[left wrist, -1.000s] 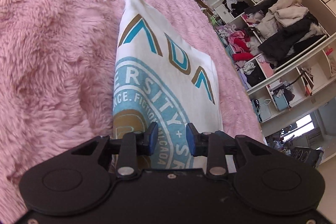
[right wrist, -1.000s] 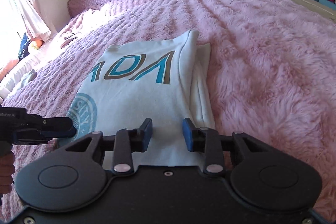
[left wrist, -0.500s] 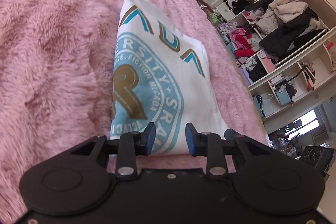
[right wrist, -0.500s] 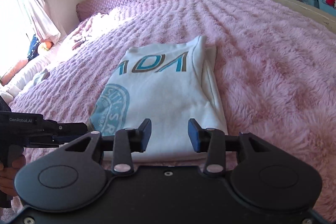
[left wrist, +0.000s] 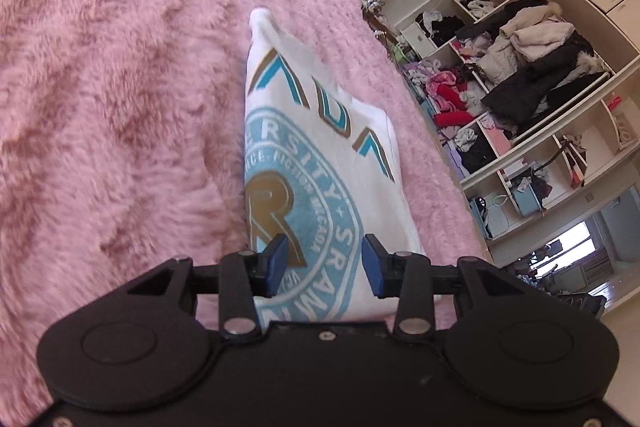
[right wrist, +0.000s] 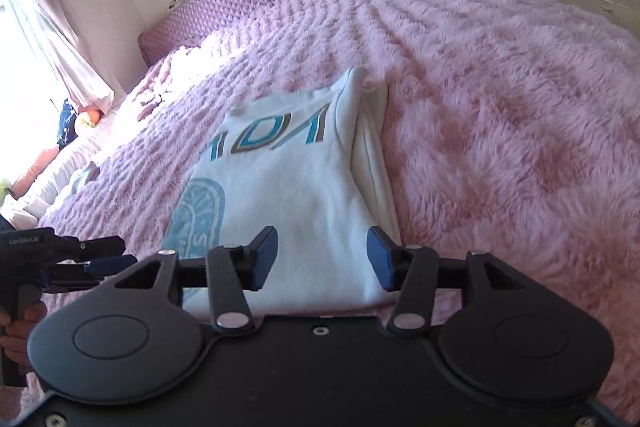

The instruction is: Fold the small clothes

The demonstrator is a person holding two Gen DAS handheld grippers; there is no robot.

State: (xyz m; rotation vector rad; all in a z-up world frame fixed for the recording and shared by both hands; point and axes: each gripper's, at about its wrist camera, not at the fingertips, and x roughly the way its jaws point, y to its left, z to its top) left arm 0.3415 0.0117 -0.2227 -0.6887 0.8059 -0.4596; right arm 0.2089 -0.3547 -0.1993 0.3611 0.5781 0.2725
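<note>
White shirt (right wrist: 304, 211) lies folded on a fluffy pink blanket (right wrist: 500, 107).
It has a blue round print. Left gripper (left wrist: 322, 263) and right gripper (right wrist: 322, 259) are both open wide, holding nothing.

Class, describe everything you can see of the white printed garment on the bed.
The white garment looks like soft knit cotton, folded into a flat, long rectangle on the pink fluffy blanket. It bears teal and brown lettering and a round light-blue seal with a gold R. A folded layer shows along one side. Neither open claw touches it.
</note>
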